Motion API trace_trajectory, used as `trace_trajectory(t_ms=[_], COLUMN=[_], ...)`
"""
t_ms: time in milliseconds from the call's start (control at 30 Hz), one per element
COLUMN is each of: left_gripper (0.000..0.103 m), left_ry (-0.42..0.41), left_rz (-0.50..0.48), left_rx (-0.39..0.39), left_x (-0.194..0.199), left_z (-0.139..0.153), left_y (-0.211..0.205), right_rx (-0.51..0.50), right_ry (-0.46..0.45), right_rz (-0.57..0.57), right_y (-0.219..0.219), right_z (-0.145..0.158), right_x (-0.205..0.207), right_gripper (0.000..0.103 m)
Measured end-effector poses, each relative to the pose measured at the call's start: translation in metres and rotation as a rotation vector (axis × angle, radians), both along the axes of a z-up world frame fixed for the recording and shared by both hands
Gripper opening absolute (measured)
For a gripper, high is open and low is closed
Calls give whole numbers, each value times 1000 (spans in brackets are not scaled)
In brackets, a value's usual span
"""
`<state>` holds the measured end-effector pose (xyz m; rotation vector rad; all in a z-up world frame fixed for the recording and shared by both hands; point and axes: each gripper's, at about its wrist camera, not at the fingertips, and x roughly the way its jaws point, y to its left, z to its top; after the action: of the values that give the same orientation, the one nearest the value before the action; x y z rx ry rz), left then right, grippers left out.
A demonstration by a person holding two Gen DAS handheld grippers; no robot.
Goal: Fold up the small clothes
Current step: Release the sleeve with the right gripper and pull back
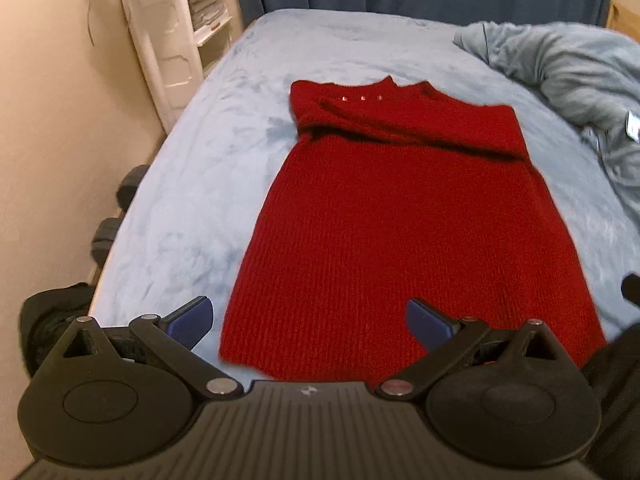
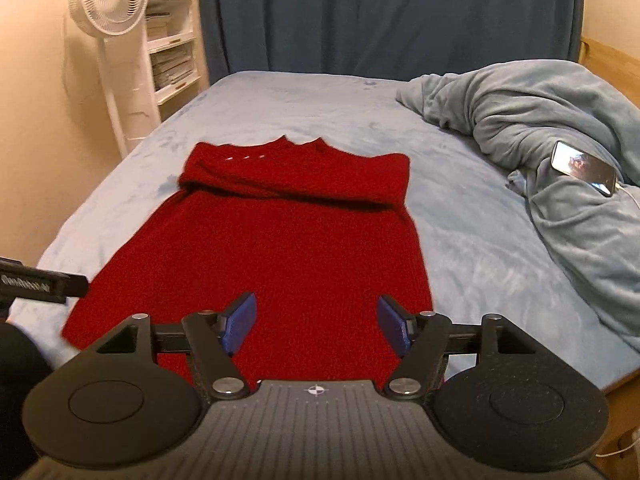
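A red knit sweater (image 1: 400, 220) lies flat on the light blue bed (image 1: 200, 184), hem toward me, both sleeves folded across the chest near the collar. It also shows in the right wrist view (image 2: 280, 240). My left gripper (image 1: 310, 320) is open and empty, hovering over the hem's left part. My right gripper (image 2: 316, 320) is open and empty above the hem's right part. The left gripper's body (image 2: 40, 282) shows at the left edge of the right wrist view.
A crumpled grey-blue blanket (image 2: 540, 152) lies on the bed's right side with a phone (image 2: 582, 168) on it. A white fan (image 2: 108, 0) and white shelves (image 2: 172, 40) stand left of the bed. Dark blue curtains (image 2: 380, 16) hang behind. Dumbbells (image 1: 120, 208) lie on the floor.
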<state>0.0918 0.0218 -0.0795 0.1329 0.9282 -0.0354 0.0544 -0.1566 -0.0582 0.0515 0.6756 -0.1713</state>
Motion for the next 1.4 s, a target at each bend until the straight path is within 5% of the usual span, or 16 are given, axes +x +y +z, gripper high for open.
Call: trace_trajectory(t_ms=[600,1200,1400], left_gripper=[103,103,103], left_ry=[-30,-12,-27], left_rz=[-37,-19,11], left_rx=[-5,3,32], left_x=[-57,-46,-20], left_z=[16,14,6], left_y=[-8,-5,7], right_rx=[-14,8,86], right_ry=[-56,-11,21], right_rz=[48,69,16], right_y=[24,20,0], right_z=[11,2,-6], right_x=[-49,-40,-25], right_gripper=[70,70,70])
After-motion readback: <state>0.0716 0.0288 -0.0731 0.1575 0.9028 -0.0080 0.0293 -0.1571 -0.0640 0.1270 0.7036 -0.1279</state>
